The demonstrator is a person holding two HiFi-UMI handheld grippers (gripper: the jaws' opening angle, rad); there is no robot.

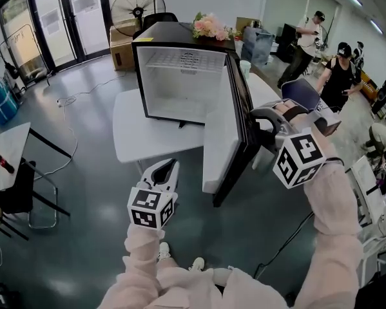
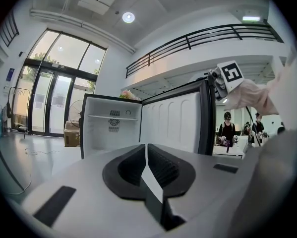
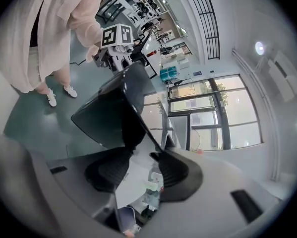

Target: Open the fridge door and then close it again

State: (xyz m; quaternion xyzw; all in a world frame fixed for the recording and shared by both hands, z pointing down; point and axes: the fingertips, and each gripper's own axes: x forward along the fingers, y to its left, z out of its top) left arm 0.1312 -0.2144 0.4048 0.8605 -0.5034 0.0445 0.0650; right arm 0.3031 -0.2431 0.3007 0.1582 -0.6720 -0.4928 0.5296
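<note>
A small black fridge [image 1: 180, 82] stands on a white table [image 1: 131, 134] with its white inside empty. Its door [image 1: 225, 134] is swung wide toward me on the right. My right gripper [image 1: 260, 118] is at the door's free edge near the top. In the right gripper view the black door [image 3: 108, 118] runs between the jaws of that gripper [image 3: 143, 157], and they stand apart with a gap showing. My left gripper [image 1: 169, 167] hangs free in front of the table, below the fridge. Its jaws [image 2: 147, 155] meet with nothing in them, facing the open cabinet [image 2: 111, 133].
A standing fan [image 1: 138, 8] and a cardboard box [image 1: 120, 47] sit behind the fridge, and flowers [image 1: 209, 26] lie on top of it. Two people [image 1: 337, 69] move about at the back right. A table with a chair [image 1: 6, 153] is at the left.
</note>
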